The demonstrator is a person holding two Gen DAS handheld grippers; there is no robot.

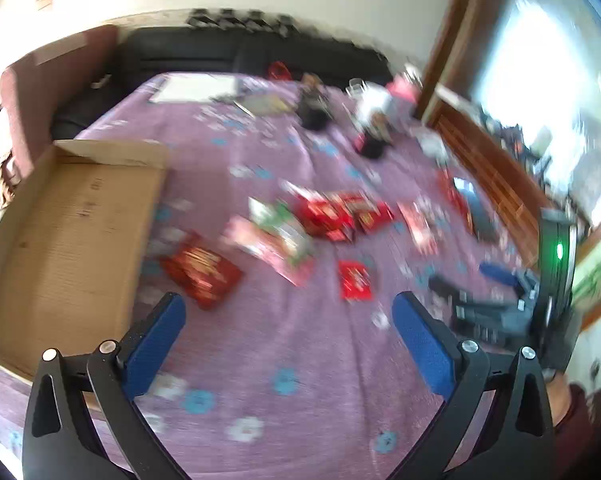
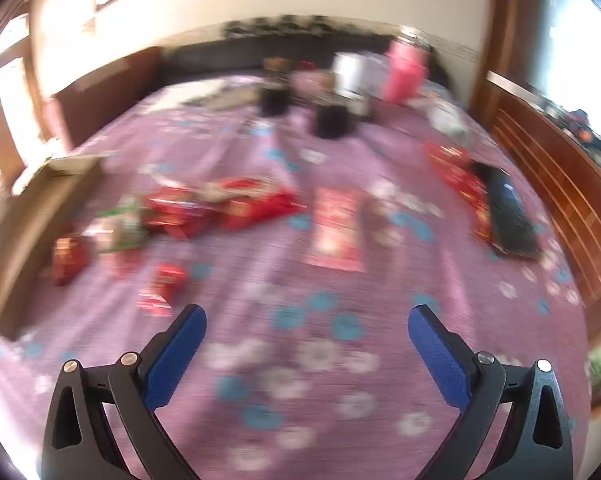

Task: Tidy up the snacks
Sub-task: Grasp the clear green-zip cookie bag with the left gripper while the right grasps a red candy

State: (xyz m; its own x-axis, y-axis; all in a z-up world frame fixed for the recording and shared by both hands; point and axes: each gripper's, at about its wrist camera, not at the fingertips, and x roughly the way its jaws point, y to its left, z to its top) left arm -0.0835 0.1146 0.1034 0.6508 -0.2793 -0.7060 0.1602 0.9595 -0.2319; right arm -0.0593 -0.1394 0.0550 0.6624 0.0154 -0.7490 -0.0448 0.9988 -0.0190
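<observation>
Several snack packets lie scattered on a purple flowered tablecloth [image 1: 284,340]. In the left wrist view a dark red packet [image 1: 200,272] lies nearest the left finger, a small red packet [image 1: 355,280] sits ahead, and a green and pink packet [image 1: 276,236] and a red pile [image 1: 340,214] lie beyond. An open cardboard box [image 1: 72,240] stands at the left. My left gripper [image 1: 288,310] is open and empty above the cloth. My right gripper [image 2: 306,320] is open and empty; it shows in the left wrist view [image 1: 500,304]. The right wrist view shows a pink packet [image 2: 336,228], the red pile [image 2: 220,206] and the box [image 2: 40,216].
A black phone-like slab [image 2: 510,216] lies on red packets at the right. Dark cups [image 2: 332,120], a pink container [image 2: 404,72] and papers [image 1: 196,88] crowd the far end. A black sofa [image 1: 180,52] and wooden panelling [image 2: 560,184] border the table.
</observation>
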